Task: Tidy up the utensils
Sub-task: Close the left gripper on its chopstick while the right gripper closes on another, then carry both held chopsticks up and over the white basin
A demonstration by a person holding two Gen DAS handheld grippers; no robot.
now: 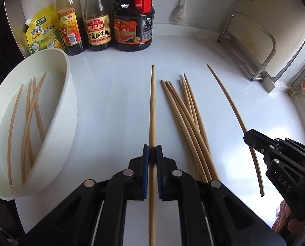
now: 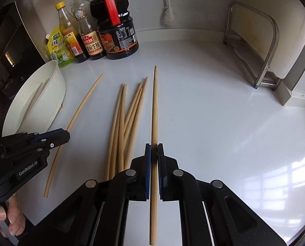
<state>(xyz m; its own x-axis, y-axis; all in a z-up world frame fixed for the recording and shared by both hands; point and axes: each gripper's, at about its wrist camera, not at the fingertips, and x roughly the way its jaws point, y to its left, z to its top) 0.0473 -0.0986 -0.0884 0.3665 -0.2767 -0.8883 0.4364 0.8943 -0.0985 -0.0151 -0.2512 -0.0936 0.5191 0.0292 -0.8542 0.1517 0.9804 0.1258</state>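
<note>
The left gripper [image 1: 152, 150] clamps one chopstick [image 1: 152, 106]; the right gripper [image 2: 154, 149] clamps another chopstick [image 2: 154, 106]. A chopstick pile [image 1: 185, 114] lies mid-frame on the bench [image 1: 115, 94].

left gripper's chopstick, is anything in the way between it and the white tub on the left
Nothing visible. The left gripper is shut on one chopstick, and only bare counter lies between it and the white tub. The loose pile of chopsticks lies on the other side, away from the tub.

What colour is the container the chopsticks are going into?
White container, plain with no pattern; clearest in the left wrist view.
</note>
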